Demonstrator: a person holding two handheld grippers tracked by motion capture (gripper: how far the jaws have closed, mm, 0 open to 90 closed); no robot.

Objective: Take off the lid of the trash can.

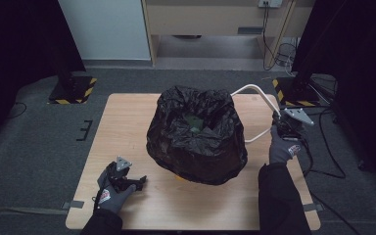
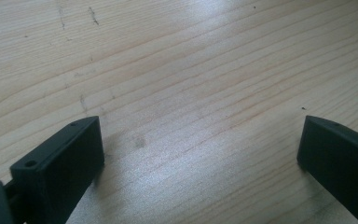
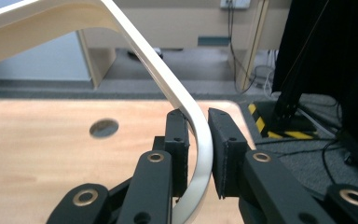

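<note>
One pale wooden worktop [image 1: 142, 205] with visible grain and rounded corners carries one bin draped in a crinkled, glossy black plastic bag [image 1: 196, 137], its mouth open at the top. One smooth, cream-white curved handle [image 1: 254, 90] of flat bent strip arches out from behind the bag and loops down toward the right tongs [image 1: 280, 121].

The right tongs [image 3: 199, 154] pinch this handle at its bend: the strip runs down between the two matte black jaws, both pads pressed against it. The bag sits just left of these tongs in the high view. A round hole [image 3: 104, 127] in the worktop lies to the left of them in the right gripper view.

The left tongs [image 1: 136, 182] rest low on the worktop, near the bag's lower left side, jaws spread wide with bare wood [image 2: 191, 93] between them.
</note>
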